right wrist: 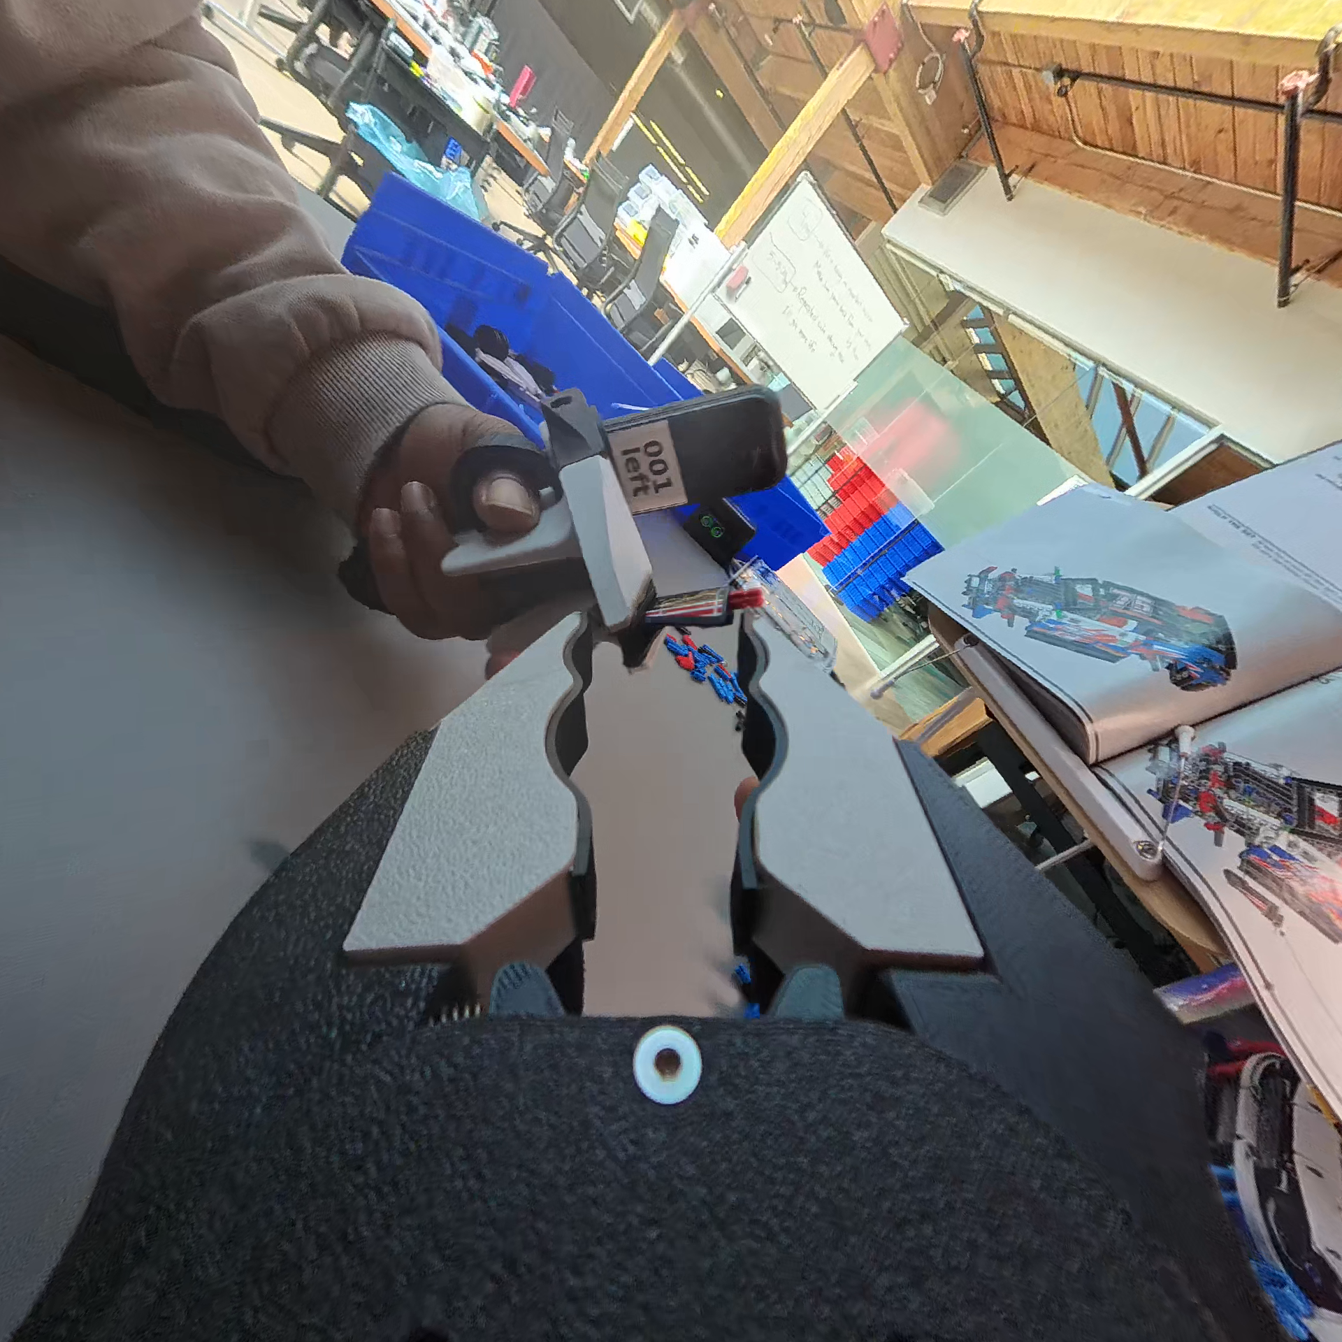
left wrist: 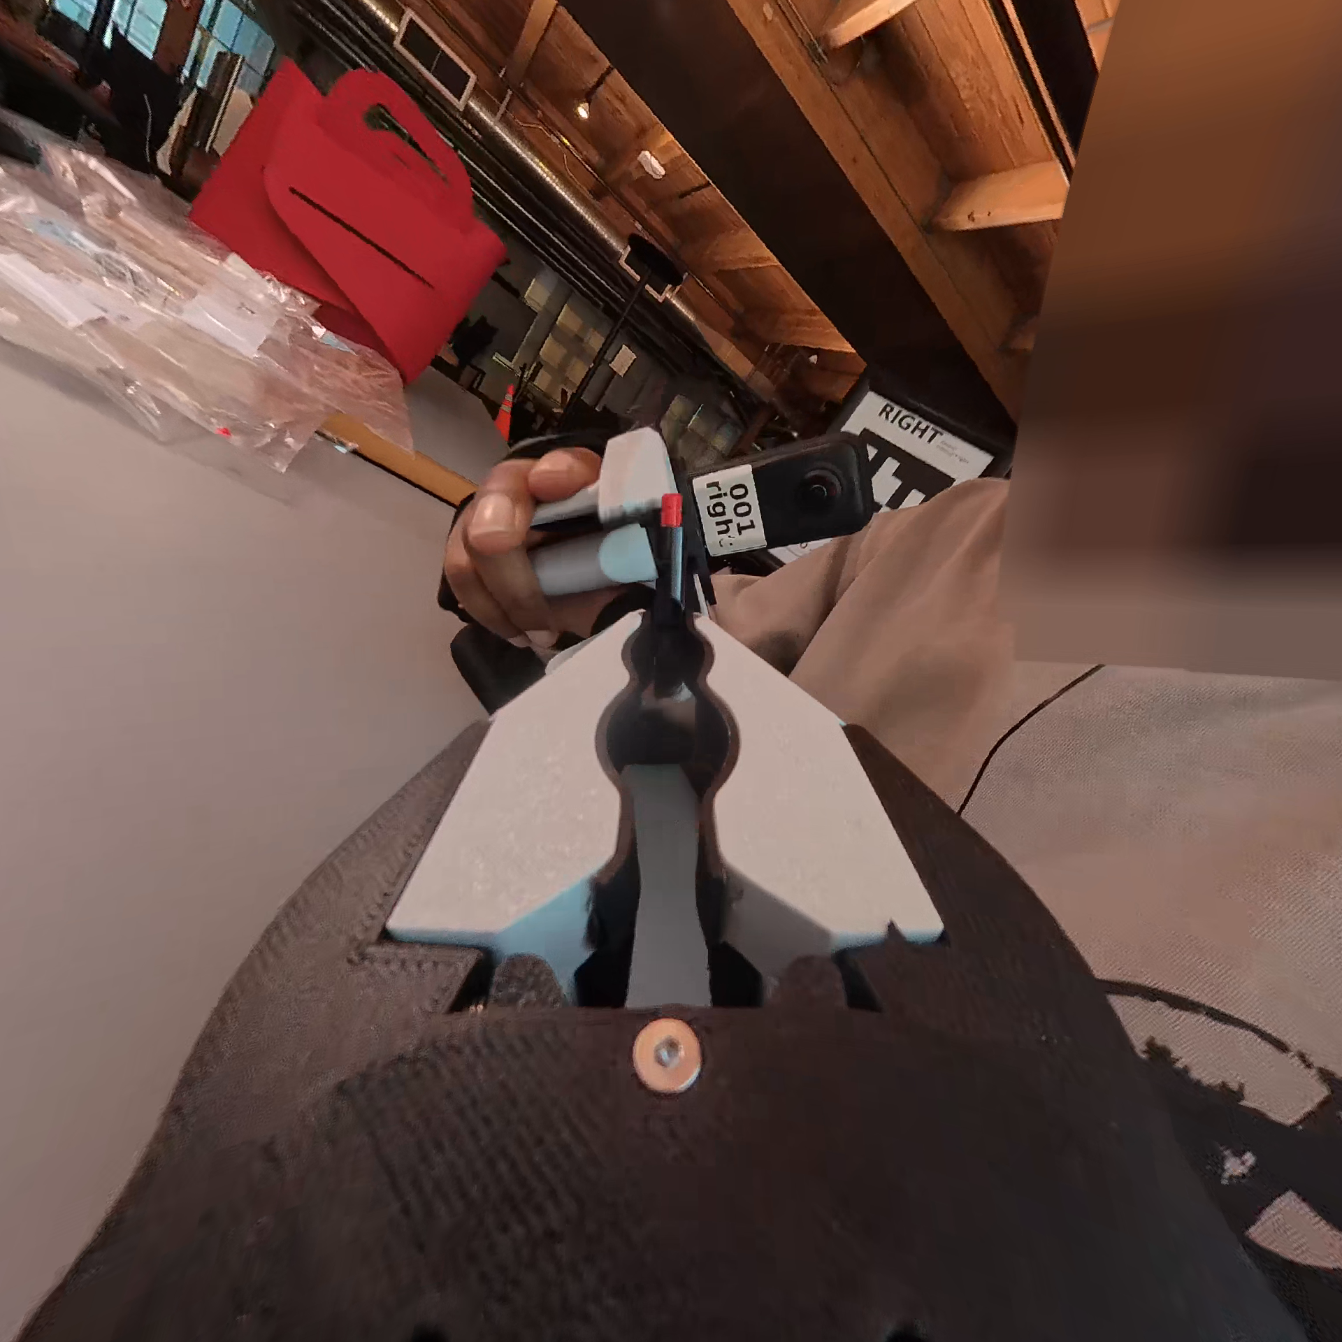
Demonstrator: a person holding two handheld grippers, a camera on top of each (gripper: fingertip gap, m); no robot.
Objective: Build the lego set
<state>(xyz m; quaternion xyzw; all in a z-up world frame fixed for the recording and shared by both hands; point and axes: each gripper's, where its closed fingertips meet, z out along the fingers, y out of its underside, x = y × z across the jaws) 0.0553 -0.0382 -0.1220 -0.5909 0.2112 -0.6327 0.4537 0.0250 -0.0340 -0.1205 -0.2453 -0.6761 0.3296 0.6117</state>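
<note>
Your lego piece (left wrist: 672,574) is thin and dark with a red tip. Your left gripper (left wrist: 667,639) is squeezed tight on it, red tip sticking out past the jaws. Your right gripper (right wrist: 664,639) is wide open, holding nothing, right beside the piece.

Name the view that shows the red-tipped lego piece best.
Right wrist view: the lego piece lies side-on, its full length visible in the left tongs. Left wrist view shows it end-on, mostly just the red tip.
</note>
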